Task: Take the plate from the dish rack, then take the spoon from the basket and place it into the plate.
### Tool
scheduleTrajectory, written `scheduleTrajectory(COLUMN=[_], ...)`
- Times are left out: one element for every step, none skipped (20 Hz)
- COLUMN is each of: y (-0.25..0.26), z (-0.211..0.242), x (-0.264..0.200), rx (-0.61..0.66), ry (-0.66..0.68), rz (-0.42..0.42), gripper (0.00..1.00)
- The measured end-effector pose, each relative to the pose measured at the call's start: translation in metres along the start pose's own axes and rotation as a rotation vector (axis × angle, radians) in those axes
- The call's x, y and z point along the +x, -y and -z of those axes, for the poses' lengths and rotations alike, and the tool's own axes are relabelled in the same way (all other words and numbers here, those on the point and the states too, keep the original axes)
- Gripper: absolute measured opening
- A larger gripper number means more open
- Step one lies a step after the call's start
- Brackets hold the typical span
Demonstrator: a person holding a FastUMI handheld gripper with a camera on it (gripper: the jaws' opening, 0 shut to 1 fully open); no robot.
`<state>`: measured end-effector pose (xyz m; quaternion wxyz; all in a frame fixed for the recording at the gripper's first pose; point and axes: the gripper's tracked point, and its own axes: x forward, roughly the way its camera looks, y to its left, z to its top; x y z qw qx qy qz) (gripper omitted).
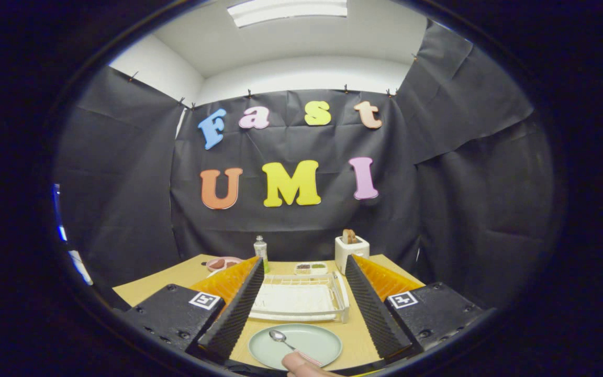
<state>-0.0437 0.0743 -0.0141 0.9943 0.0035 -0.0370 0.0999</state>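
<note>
At the far left of the worktop (165, 277) sits a small pink dish (223, 263) holding something brownish, partly hidden behind the left finger. Just to its right stands a small bottle (260, 248) with a pale cap. Between the two fingers lies a clear tray-like dish rack (301, 301), with no plate in it; I cannot make out a separate basket. Beyond the rack is a small white divided box (311, 268) with dark and green fillings, and further right a white toaster (351, 252) with a slice of bread standing in it.

The gripper (301, 309) has its jaws wide open, grasping nothing, one finger either side of the rack. Near to the camera, on the worktop between the fingers, lies the pale green plate (295, 345). The spoon (283, 339) rests in it, bowl toward the far left and handle running to the near right. A fingertip (297, 362) of a person's hand touches the handle end at the plate's near rim.

Judging by this, both parts of the task look done: the plate is out of the rack and the spoon lies in it. The step in hand seems to be a last tidy or a reset by the person. The next move would call for little, perhaps only keeping the open jaws away from the plate.
</note>
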Motion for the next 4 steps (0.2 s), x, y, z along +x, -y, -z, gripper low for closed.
scheduleTrajectory(y=[0.0008,0.0008,0.0015,0.003], z=[0.001,0.001,0.0023,0.0038], x=[0.0,0.0009,0.0015,0.0024], rx=[0.001,0.002,0.001,-0.001], ry=[-0.003,-0.004,-0.006,-0.008], rz=[0.002,0.003,0.007,0.011], gripper=[1.0,1.0,1.0,1.0])
